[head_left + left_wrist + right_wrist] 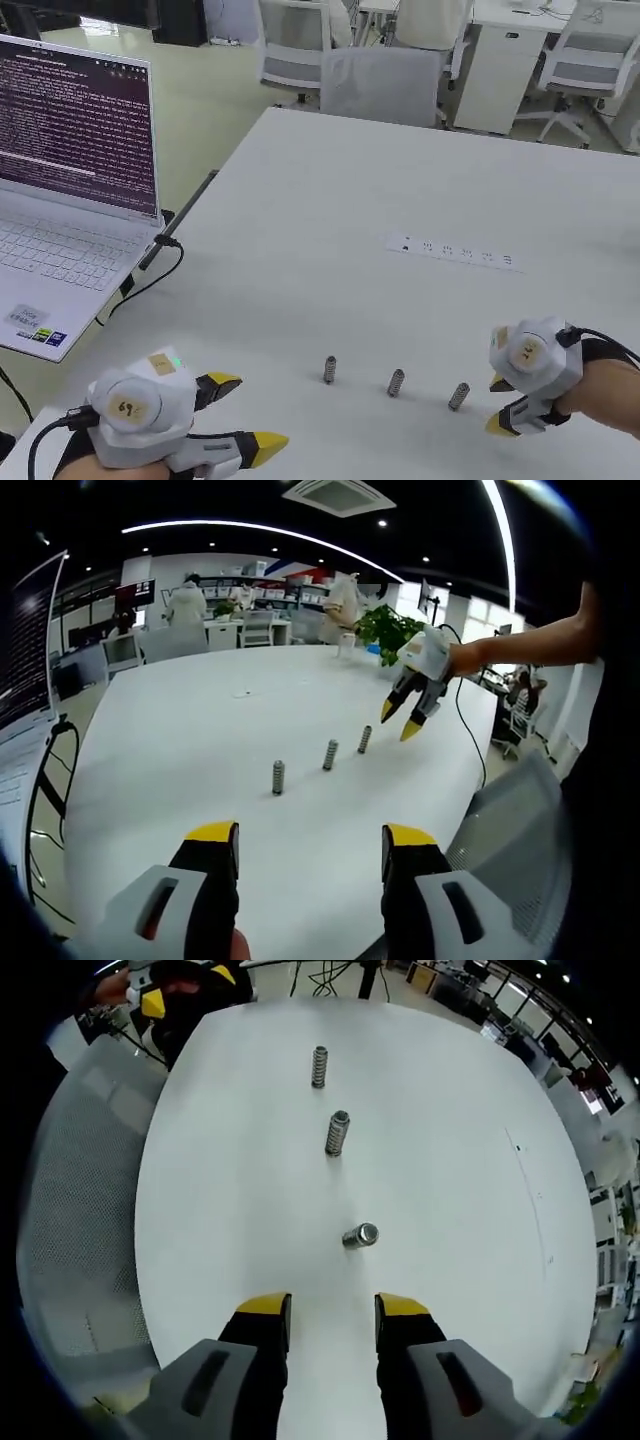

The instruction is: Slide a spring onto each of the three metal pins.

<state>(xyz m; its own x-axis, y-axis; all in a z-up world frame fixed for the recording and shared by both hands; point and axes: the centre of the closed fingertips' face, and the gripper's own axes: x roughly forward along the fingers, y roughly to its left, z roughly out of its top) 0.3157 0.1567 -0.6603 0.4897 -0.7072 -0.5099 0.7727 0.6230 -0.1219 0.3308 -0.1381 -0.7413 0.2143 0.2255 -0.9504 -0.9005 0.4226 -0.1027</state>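
Right gripper [496, 405]: jaws apart, empty, just beside the right spring [459, 396].
Left gripper [255, 410]: jaws apart, empty, left of the middle spring [396, 381], near the left spring [330, 369].
Springs: upright in a row on the table [400, 200]. They probably sit over pins, which would explain the empty claws.

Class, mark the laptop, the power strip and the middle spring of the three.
laptop [70, 130], head view, on its screen.
power strip [455, 252], head view, middle of its top face.
middle spring [396, 382], head view, halfway up its coils.
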